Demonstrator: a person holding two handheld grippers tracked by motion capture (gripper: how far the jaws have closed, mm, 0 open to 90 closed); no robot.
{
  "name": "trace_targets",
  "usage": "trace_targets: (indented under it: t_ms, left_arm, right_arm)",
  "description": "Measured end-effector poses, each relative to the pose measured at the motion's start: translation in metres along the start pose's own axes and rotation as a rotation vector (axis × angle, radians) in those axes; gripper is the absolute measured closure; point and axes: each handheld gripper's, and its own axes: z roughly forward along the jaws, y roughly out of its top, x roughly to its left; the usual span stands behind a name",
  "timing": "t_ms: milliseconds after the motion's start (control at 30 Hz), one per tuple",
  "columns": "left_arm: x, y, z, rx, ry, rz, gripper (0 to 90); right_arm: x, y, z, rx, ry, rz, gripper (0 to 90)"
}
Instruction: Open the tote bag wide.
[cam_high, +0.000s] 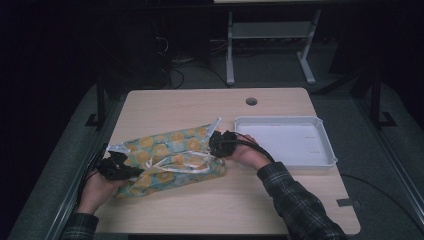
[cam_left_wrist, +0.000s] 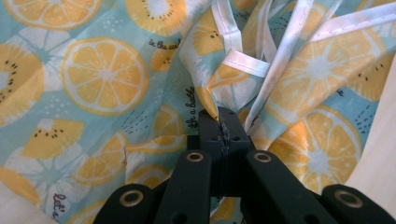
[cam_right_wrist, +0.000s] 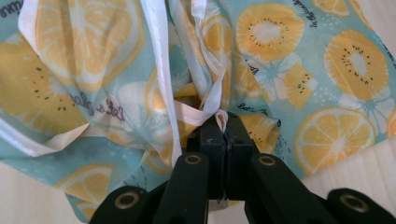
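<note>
From above, the fruit-print cloth lies on the near-left part of the wooden table, bunched into a long bundle. Its long axis runs across the table from near left to far right, the right end angled a little away from me, with a white-edged corner sticking up toward the far side. My left gripper sits at the cloth's left end, my left hand behind it near the table's front-left edge, forearm coming straight in from the bottom. My right gripper is at the cloth's right end, and my right hand reaches in from the right, the plaid sleeve slanting across the near-right of the table. Just beyond that hand stands the white tray, close beside the cloth's right end.

Over to the left gripper view: my left gripper has its jaws pressed together, and a pinched fold of the cloth rises straight out from between the tips. White ribbon trim runs up and right just past the tips.

Now the right gripper view: my right gripper is also clamped tight, with a small loop of the cloth's white hem poking out between the tips. More white trim hangs down to the left of the jaws, and the pale table peeks in at the lower right.
</note>
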Motion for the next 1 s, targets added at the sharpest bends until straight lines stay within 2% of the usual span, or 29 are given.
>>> trace_targets:
  t_ms: [200, 300, 333, 400, 467, 533, 600, 700, 733, 767, 867, 900, 933, 967, 1000]
  left_arm:
    - [-0.025, -0.007, 0.0, 0.019, -0.05, 0.047, 89.8]
    - [-0.029, -0.008, -0.001, 0.023, -0.063, 0.064, 89.8]
    - [-0.031, -0.008, -0.002, 0.012, -0.066, 0.057, 89.8]
    - [-0.029, -0.007, -0.004, -0.02, -0.068, 0.047, 89.8]
    - [-0.027, -0.007, -0.006, -0.024, -0.065, 0.049, 89.7]
    - [-0.02, -0.006, -0.006, -0.06, -0.065, 0.009, 89.7]
    - [-0.015, -0.007, -0.003, -0.064, -0.067, -0.014, 89.7]
    - [-0.011, -0.007, 0.001, -0.05, -0.066, -0.026, 89.7]
    - [-0.01, -0.008, 0.004, -0.04, -0.065, -0.04, 89.6]
    - [-0.009, -0.008, 0.01, -0.007, -0.054, -0.039, 89.6]
    - [-0.011, -0.008, 0.016, 0.007, -0.045, -0.038, 89.1]
    - [-0.011, -0.008, 0.017, 0.031, -0.031, -0.021, 83.0]
    - [-0.012, -0.009, 0.017, 0.023, -0.011, -0.013, 78.9]
    - [-0.012, -0.009, 0.017, 0.023, -0.011, -0.013, 76.0]
    - [-0.01, -0.009, 0.013, 0.011, 0.001, -0.016, 72.9]
  right_arm:
    - [0.019, -0.011, -0.012, 0.017, 0.024, -0.038, 88.4]
    - [0.024, -0.015, -0.016, 0.02, 0.029, -0.048, 88.4]
    - [0.028, -0.02, -0.021, 0.014, 0.039, -0.049, 88.4]
    - [0.029, -0.023, -0.025, 0.002, 0.032, -0.041, 88.3]
    - [0.026, -0.024, -0.027, -0.006, 0.026, -0.036, 88.3]
    - [0.019, -0.027, -0.028, -0.02, 0.018, 0.004, 88.3]
    - [0.015, -0.028, -0.024, -0.018, 0.018, 0.019, 88.3]
    - [0.013, -0.029, -0.019, -0.008, 0.017, 0.026, 88.3]
    - [0.012, -0.028, -0.013, 0.013, 0.015, 0.02, 88.3]
    - [0.013, -0.027, -0.011, 0.023, 0.014, 0.017, 88.2]
    - [0.014, -0.026, -0.007, 0.039, 0.015, 0.013, 87.9]
    - [0.015, -0.025, -0.004, 0.049, 0.013, 0.01, 85.7]
    - [0.015, -0.025, -0.004, 0.048, 0.014, 0.015, 83.6]
    - [0.015, -0.025, -0.004, 0.048, 0.014, 0.015, 83.6]
    - [0.013, -0.027, -0.007, 0.033, 0.018, 0.026, 78.0]
